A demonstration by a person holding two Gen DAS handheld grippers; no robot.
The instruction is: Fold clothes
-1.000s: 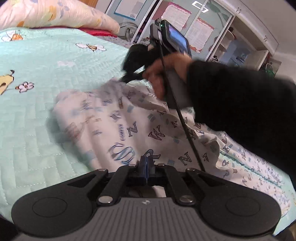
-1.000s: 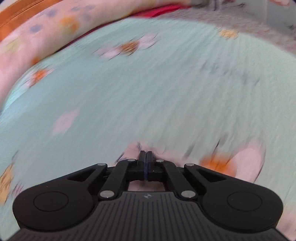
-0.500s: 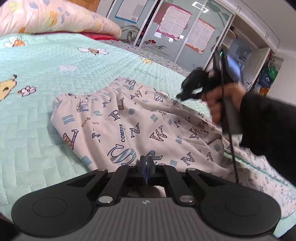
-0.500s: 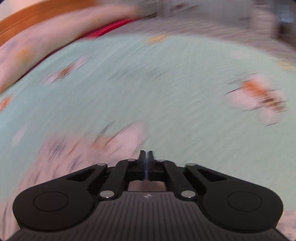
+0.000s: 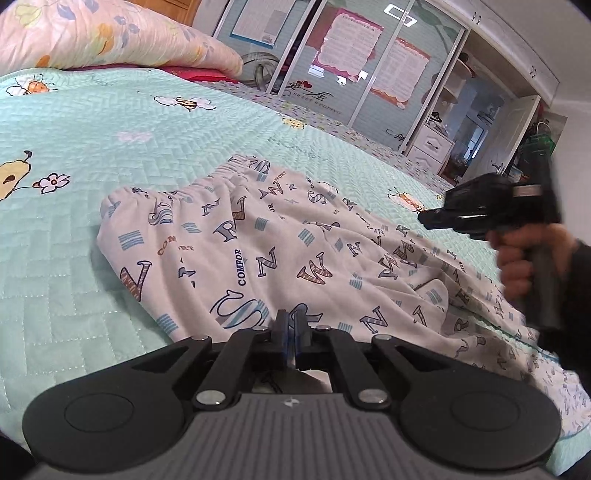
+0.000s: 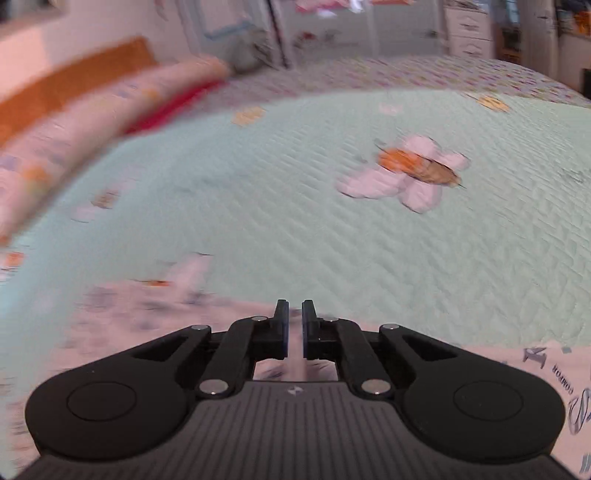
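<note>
Bedroom, green quilt (image 5: 110, 147) as work surface. We log our left gripper (image 5: 290, 332) with jaws nearly together, pinching the near edge of the pants (image 5: 266, 251), which lie flat across the quilt. Our right gripper (image 6: 293, 325) shows a narrow gap, nothing between. Left view alone shows its hand (image 5: 524, 258), pillow (image 5: 103, 33) and wardrobe (image 5: 369, 66); right view blurred.
</note>
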